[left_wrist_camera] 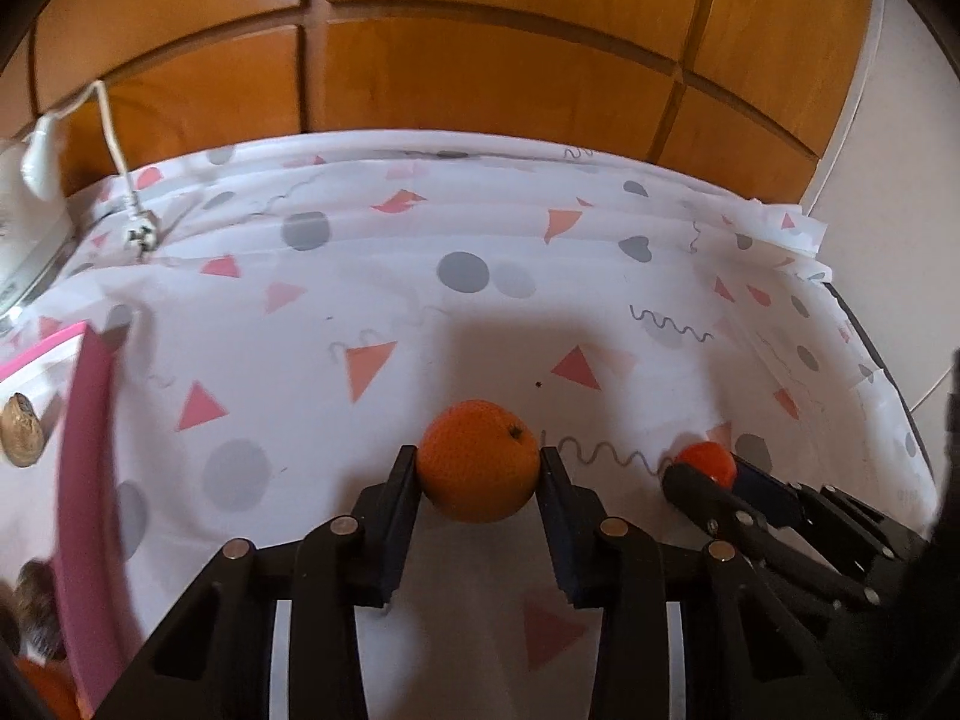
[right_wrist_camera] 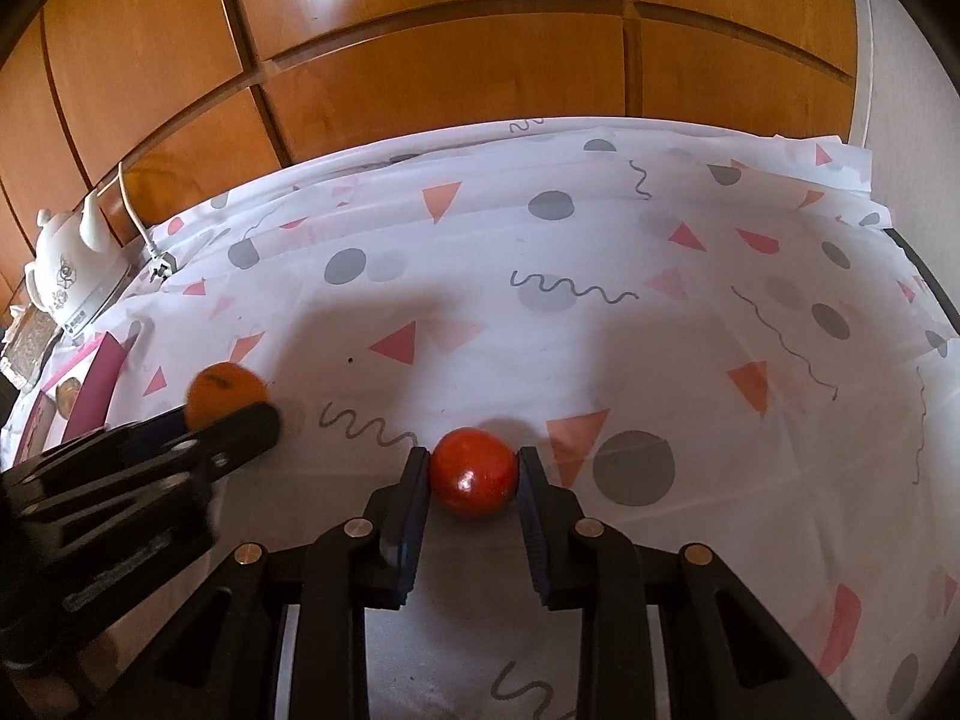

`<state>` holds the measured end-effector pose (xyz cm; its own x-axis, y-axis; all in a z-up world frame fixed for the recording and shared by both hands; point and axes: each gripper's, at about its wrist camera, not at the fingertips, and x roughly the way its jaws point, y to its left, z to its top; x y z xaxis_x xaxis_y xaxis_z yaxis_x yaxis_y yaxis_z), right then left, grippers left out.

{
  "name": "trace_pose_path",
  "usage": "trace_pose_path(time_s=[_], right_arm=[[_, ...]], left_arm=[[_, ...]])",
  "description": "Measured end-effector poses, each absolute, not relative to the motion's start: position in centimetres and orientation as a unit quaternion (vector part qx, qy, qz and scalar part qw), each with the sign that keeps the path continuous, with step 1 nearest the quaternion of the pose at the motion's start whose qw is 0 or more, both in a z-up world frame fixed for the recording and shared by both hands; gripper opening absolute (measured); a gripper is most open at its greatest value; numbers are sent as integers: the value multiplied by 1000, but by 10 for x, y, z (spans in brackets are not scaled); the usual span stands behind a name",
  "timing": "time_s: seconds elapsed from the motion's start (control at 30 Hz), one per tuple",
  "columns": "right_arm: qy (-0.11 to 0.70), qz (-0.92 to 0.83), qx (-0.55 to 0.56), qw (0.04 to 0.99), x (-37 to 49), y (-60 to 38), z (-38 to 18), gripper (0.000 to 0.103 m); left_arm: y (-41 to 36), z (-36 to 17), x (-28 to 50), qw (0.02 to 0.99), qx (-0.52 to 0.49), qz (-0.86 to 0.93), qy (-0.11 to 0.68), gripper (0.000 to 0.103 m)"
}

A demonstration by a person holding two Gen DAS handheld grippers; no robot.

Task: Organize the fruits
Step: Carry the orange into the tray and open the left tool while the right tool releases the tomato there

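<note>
The left gripper [left_wrist_camera: 479, 461] has both pads pressed on an orange [left_wrist_camera: 478, 461], its jaws drawn in to the fruit's width. The right gripper [right_wrist_camera: 474, 471] is clamped narrowly on a red tomato [right_wrist_camera: 474, 471]. Both fruits sit low on the tablecloth [right_wrist_camera: 600, 330], white with pink triangles, grey dots and squiggles, the two grippers near each other. Behind the table stands glossy wooden panelling [left_wrist_camera: 480, 60]. At the left edge are a white kettle [right_wrist_camera: 69, 276] with its cord [left_wrist_camera: 114, 138] and a pink-rimmed container [left_wrist_camera: 84, 480], cut off by the frame; its contents are too blurred to identify.
</note>
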<state>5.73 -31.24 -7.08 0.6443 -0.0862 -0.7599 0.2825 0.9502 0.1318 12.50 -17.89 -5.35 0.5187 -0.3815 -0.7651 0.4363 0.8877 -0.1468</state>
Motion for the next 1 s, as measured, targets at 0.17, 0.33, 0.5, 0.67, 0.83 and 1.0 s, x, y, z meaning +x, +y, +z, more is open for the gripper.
trace_pose_path(time_s=[0.17, 0.33, 0.5, 0.67, 0.83, 1.0], right_arm=[[412, -94, 112, 899, 54, -306, -70, 28], [415, -85, 100, 900, 51, -294, -69, 28], [416, -71, 93, 902, 48, -280, -67, 28], [411, -42, 86, 907, 48, -259, -59, 28], [402, 0, 75, 913, 51, -227, -45, 28], [395, 42, 55, 916, 55, -192, -33, 28]], left_arm=[[-161, -41, 106, 880, 27, -225, 418, 39], [-143, -31, 92, 887, 21, -215, 408, 39], [-121, -20, 80, 896, 10, -204, 395, 39], [-98, -6, 71, 905, 0, -191, 381, 39], [-71, 4, 65, 914, -10, -172, 368, 39], [-45, 8, 62, 919, -23, -152, 362, 39]])
